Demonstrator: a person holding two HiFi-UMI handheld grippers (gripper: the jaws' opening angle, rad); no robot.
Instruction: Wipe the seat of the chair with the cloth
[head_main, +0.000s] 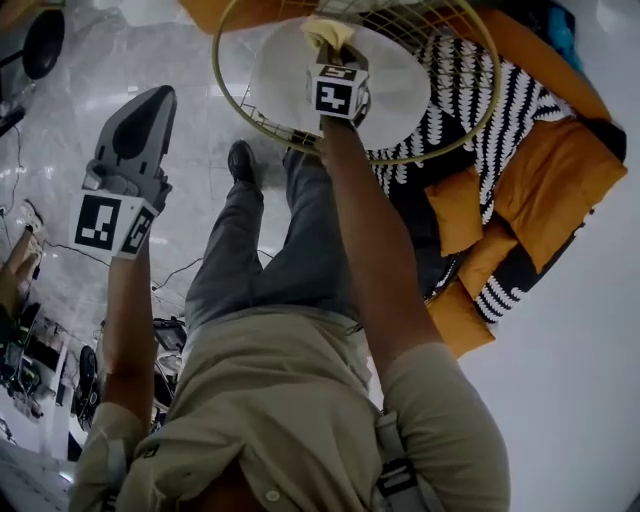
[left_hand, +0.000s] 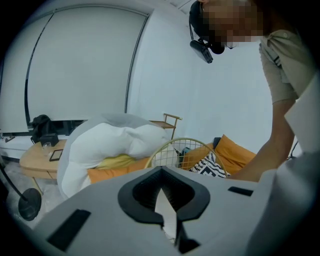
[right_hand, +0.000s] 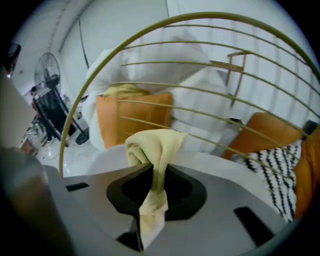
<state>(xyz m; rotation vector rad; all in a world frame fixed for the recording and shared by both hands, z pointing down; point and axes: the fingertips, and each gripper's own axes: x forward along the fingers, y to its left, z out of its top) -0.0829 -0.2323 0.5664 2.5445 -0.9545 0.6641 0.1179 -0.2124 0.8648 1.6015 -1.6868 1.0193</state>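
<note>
Fetching looks done. The right gripper (right_hand: 155, 172) is clamping the cloth (right_hand: 152, 142), its jaws pinching the yellow fabric partway along. A bunched wad is sticking out past the tips and a tail is trailing back between the jaws. The seat (right_hand: 222, 165), white and round, is lying just beyond and beneath that wad, and the wire back (right_hand: 165, 31) is arching above the jaws. I cannot tell whether the wad is pressing on the seat. By my judgement the wiping is only beginning, and the whole seat is waiting to be covered. The left gripper (left_hand: 161, 175) is idling with its jaws closed together on nothing, and the chair (left_hand: 172, 150) is standing well ahead of its tips.
</note>
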